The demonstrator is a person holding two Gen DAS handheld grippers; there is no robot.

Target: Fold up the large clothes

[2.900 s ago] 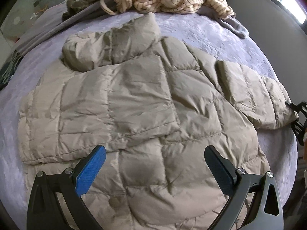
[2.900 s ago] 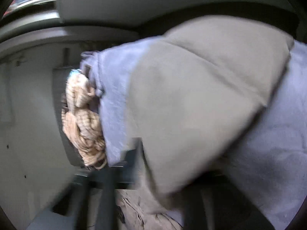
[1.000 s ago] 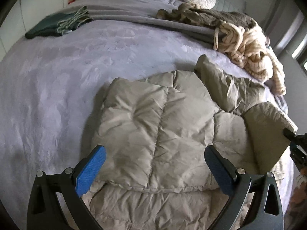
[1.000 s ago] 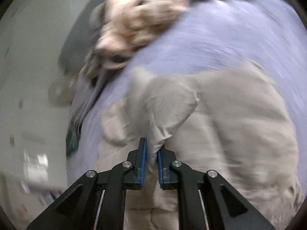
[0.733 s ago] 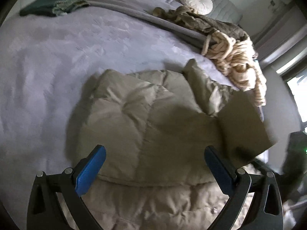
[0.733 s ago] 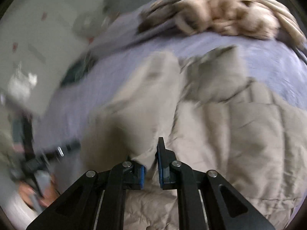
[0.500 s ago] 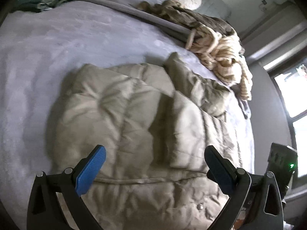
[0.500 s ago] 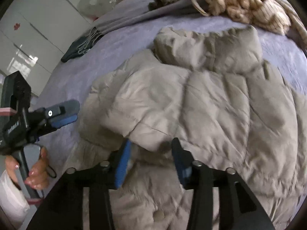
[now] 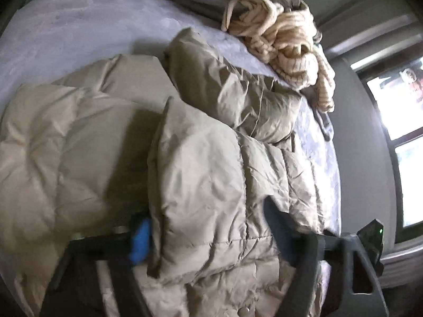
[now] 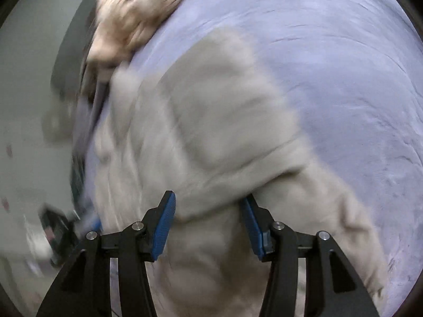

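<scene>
A beige quilted puffer jacket (image 9: 206, 174) lies on the lavender bed (image 9: 66, 34), both sleeves folded in over its body and its collar toward the far end. My left gripper (image 9: 208, 237) is open, its fingers blurred, astride the edge of the folded right sleeve low over the jacket. In the right wrist view the same jacket (image 10: 211, 132) fills the middle, blurred. My right gripper (image 10: 208, 222) is open and empty, its blue pads either side of the folded sleeve's end.
A cream striped knit garment (image 9: 280, 31) and a dark brown one lie heaped at the bed's far end. A grey wall panel and a bright window (image 9: 396, 111) stand right of the bed. The other gripper's body (image 9: 370, 237) shows at the lower right.
My right gripper carried the right sleeve across the jacket, laid it on the body and opened. My left gripper has dropped low onto the folded sleeve.
</scene>
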